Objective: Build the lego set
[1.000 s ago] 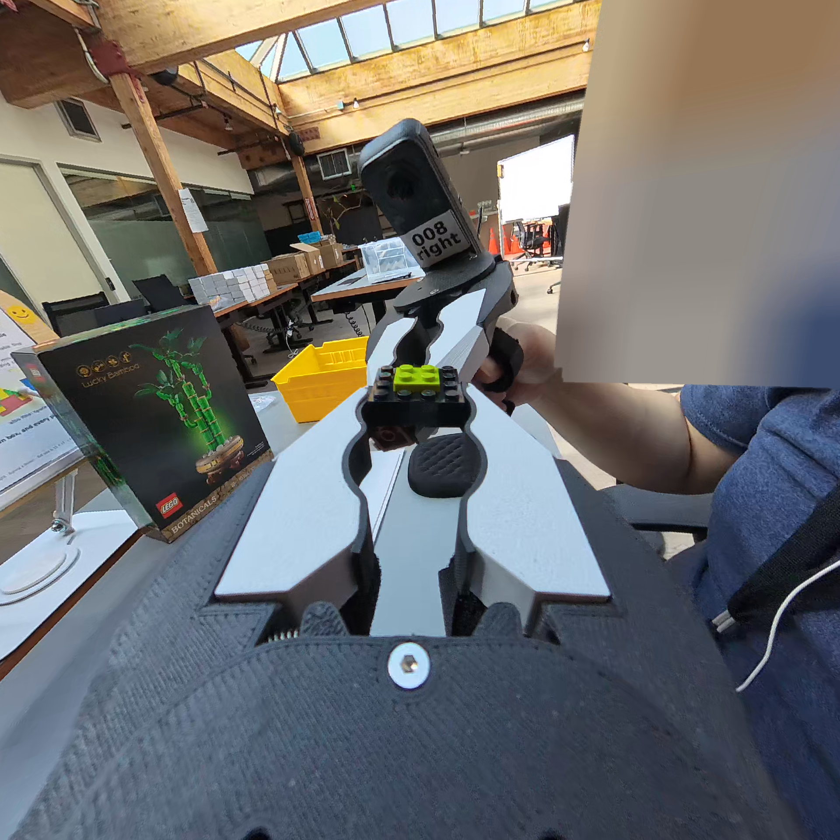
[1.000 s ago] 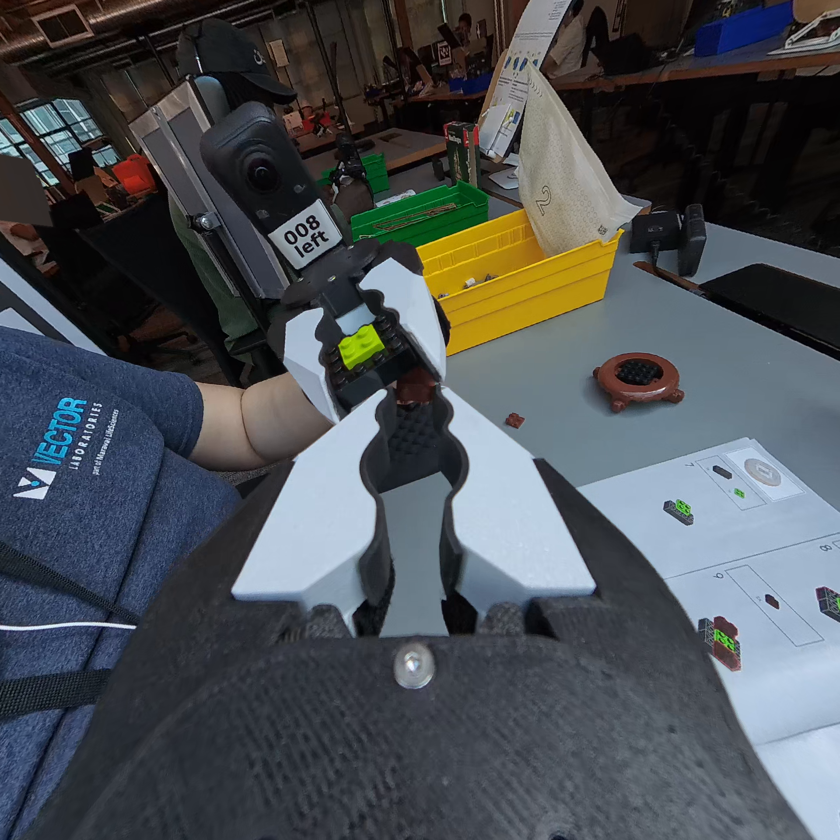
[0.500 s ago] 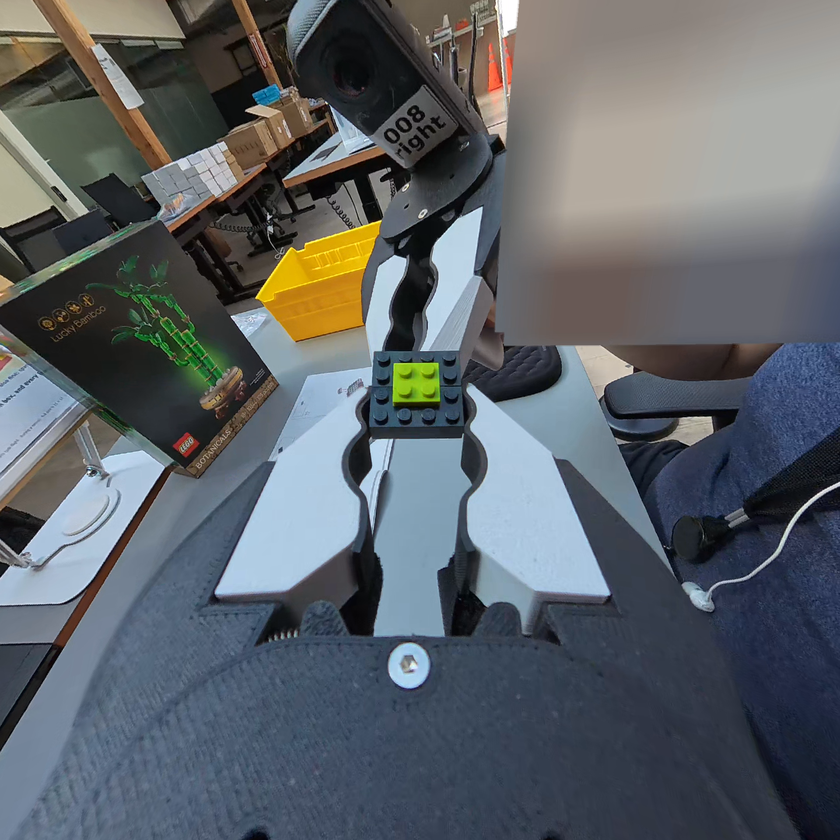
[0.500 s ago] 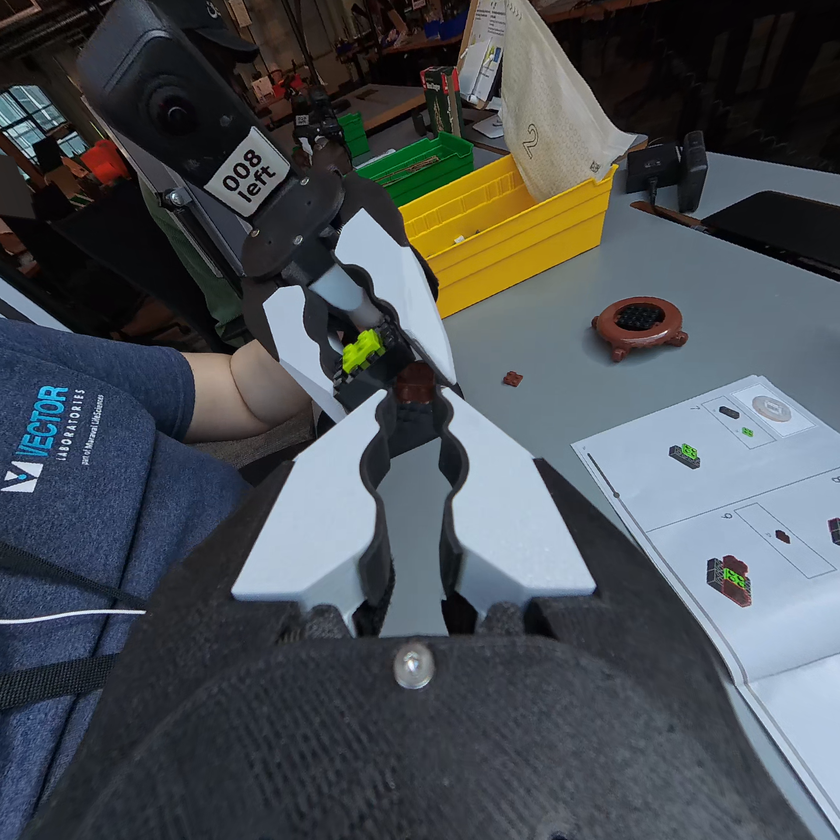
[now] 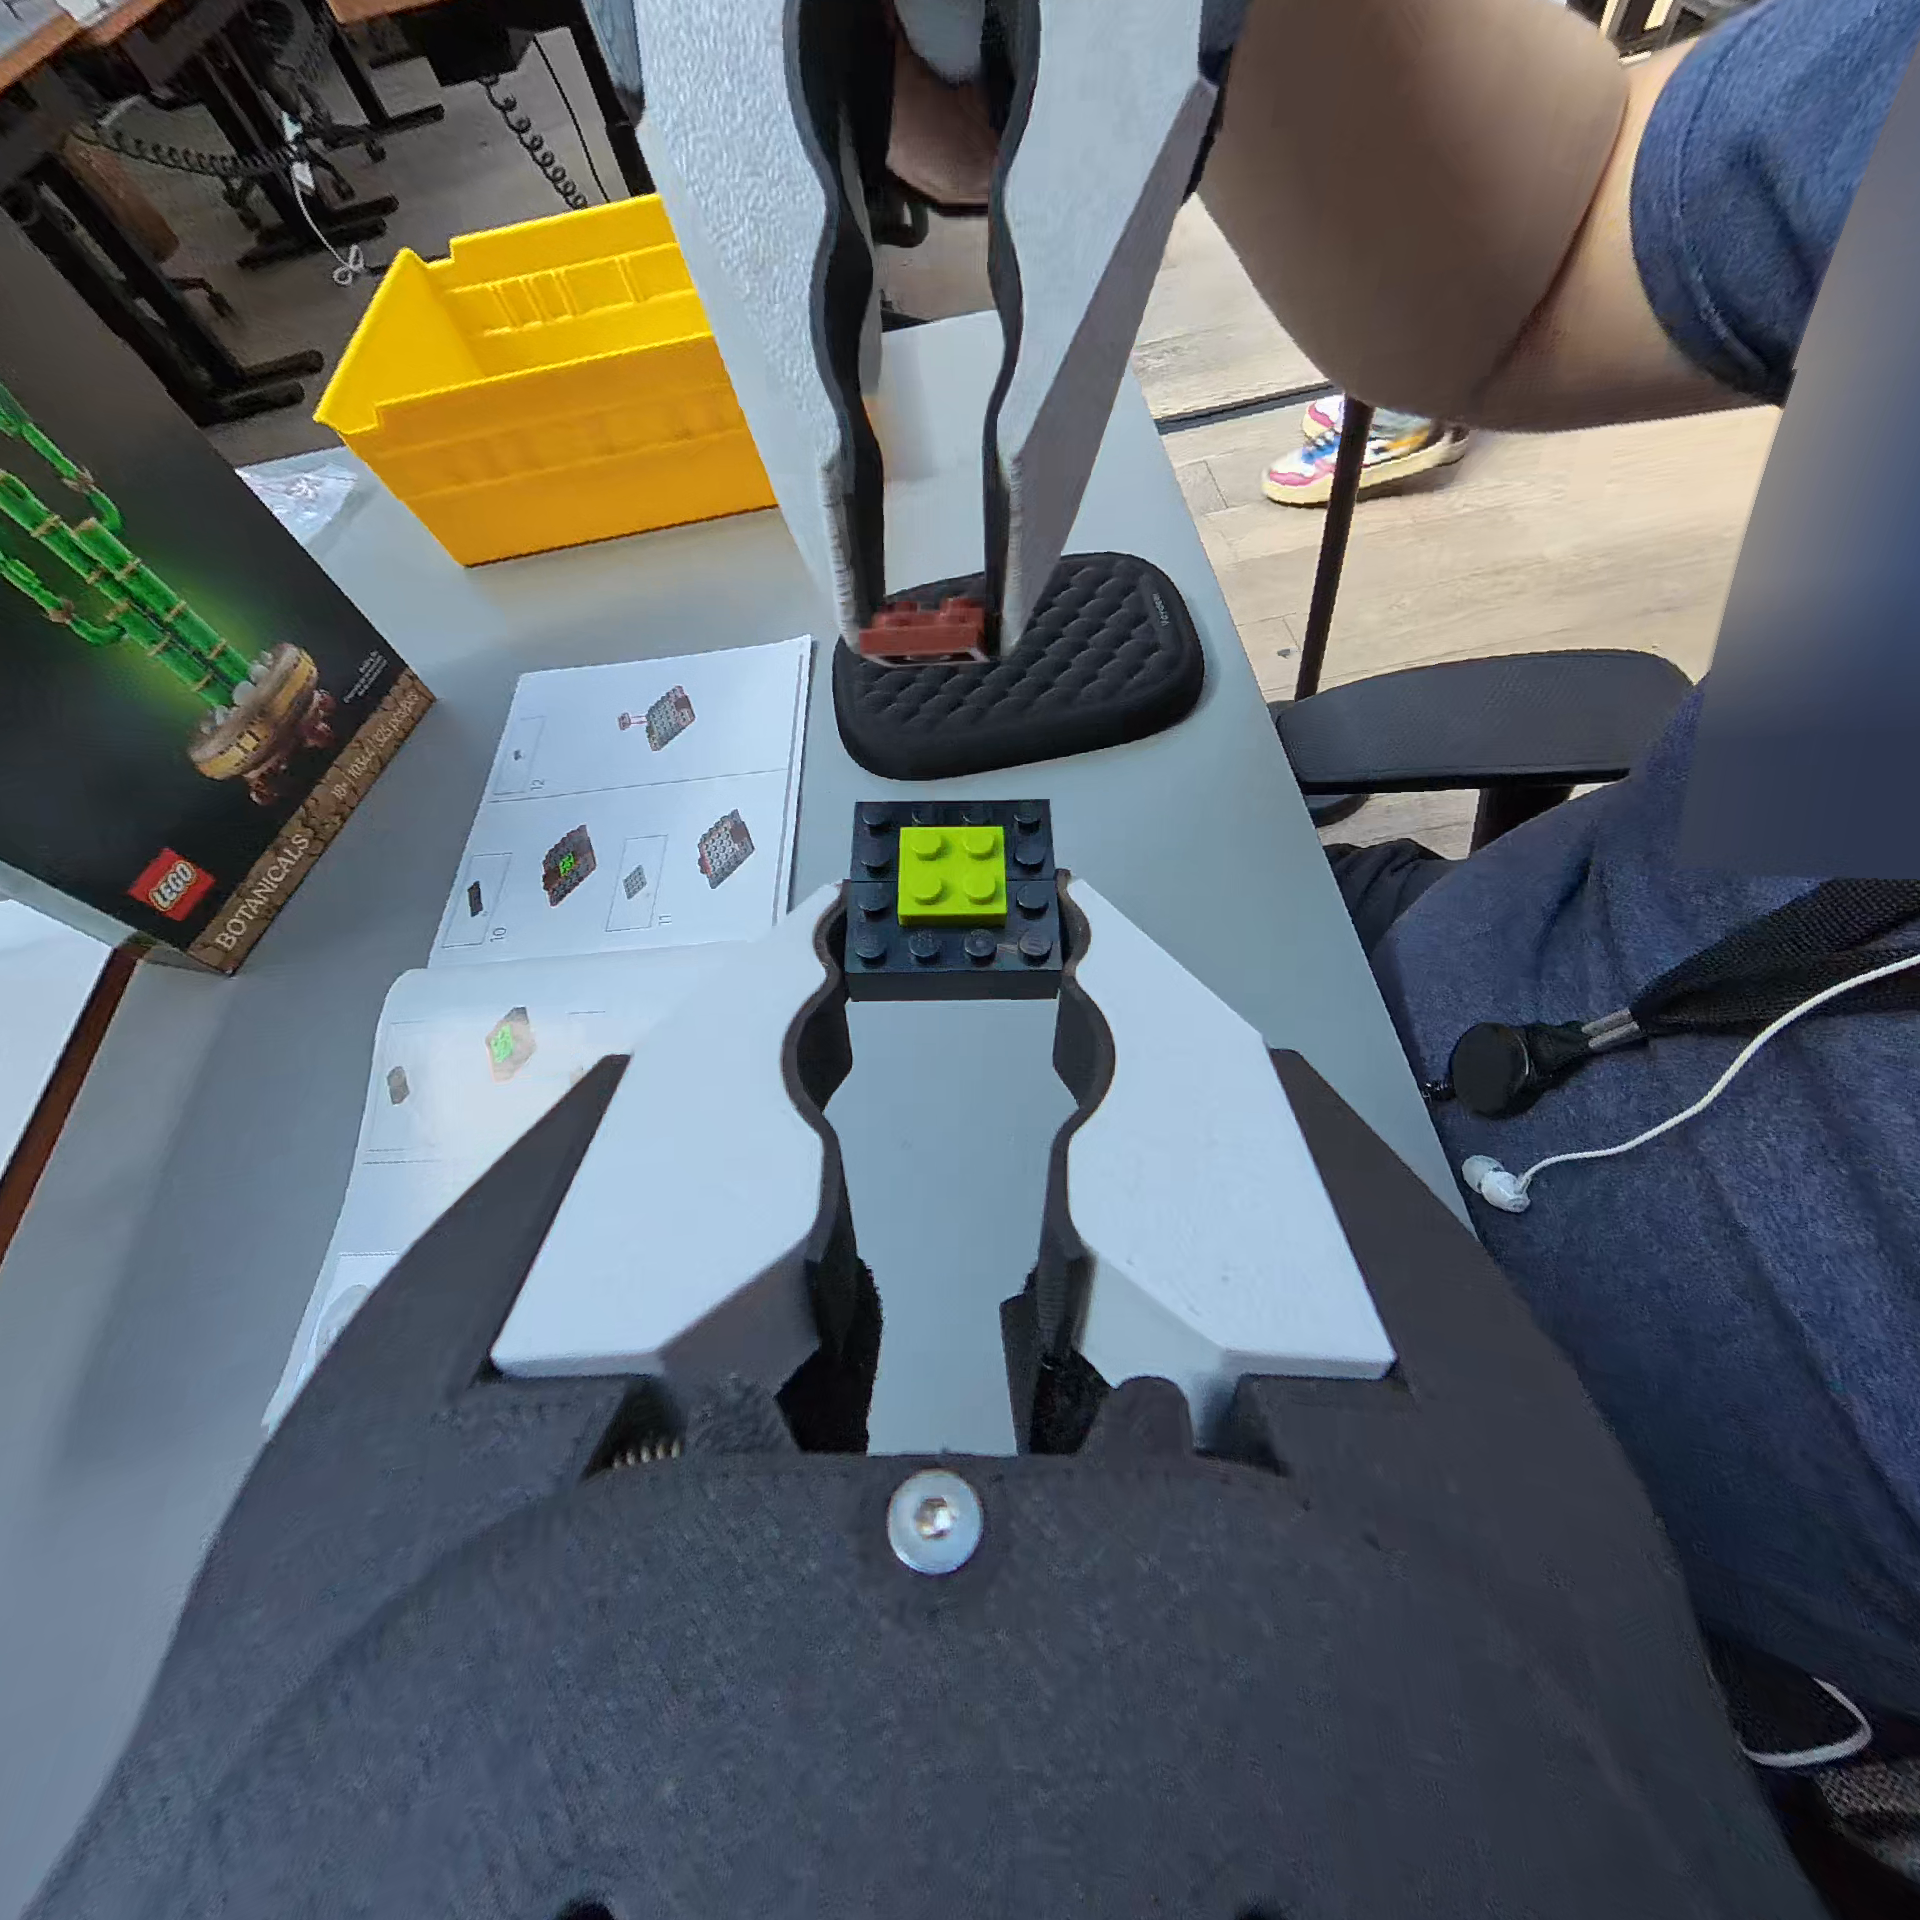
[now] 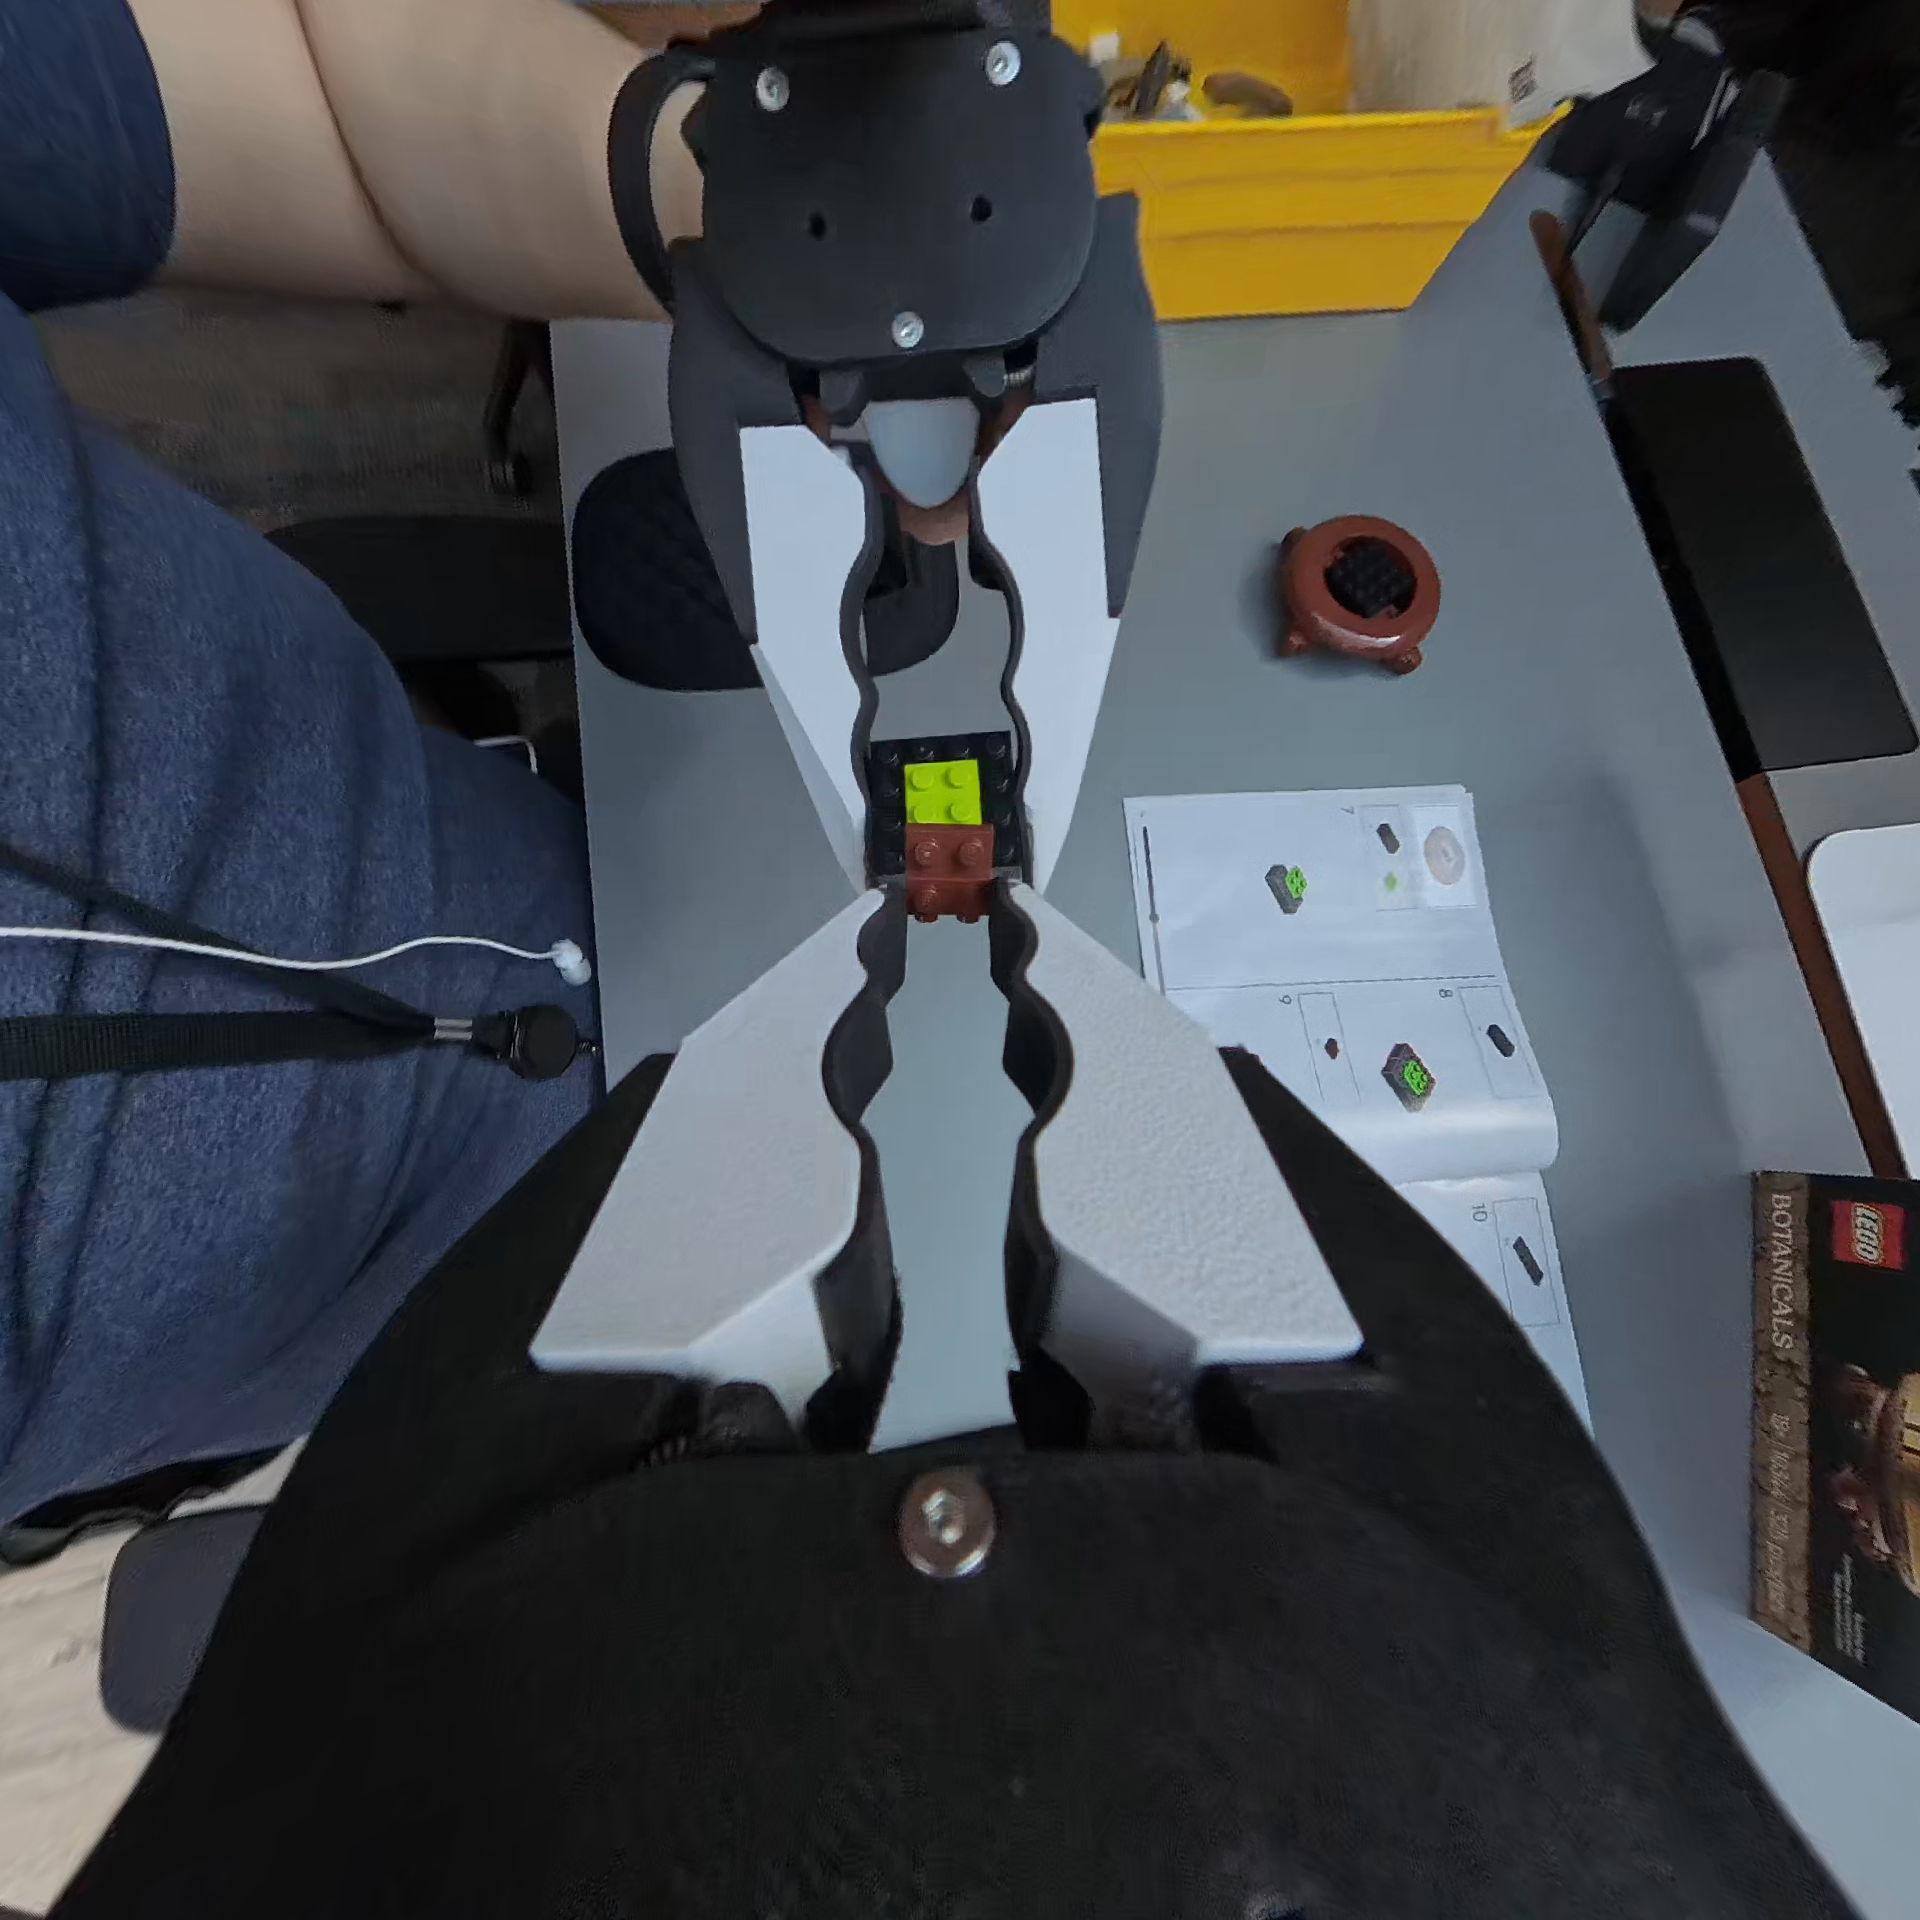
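Note:
My left gripper [image 5: 954,935] is shut on a black plate assembly [image 5: 951,899] with a lime green square plate [image 5: 951,875] on top, held over the grey table. My right gripper [image 6: 945,899] is shut on a small reddish-brown brick [image 6: 948,871], pointing down from above. In the right wrist view the brown brick overlaps the near edge of the black assembly [image 6: 940,795]. In the left wrist view the right gripper [image 5: 925,634] holds the brown brick [image 5: 923,627] above and beyond the assembly. Whether they touch I cannot tell.
An open instruction booklet [image 6: 1340,966] lies on the table. A round brown pot base [image 6: 1356,592] sits farther out. A yellow bin [image 5: 551,384], a black padded rest [image 5: 1023,675] and the set's box [image 5: 166,748] stand around. The person's lap is at the table edge. About 4 cm separates my left fingertips from my right.
Both grippers tilted downward toward the table. The right gripper rose above the left and now points down at the black assembly with the brown brick over its edge.

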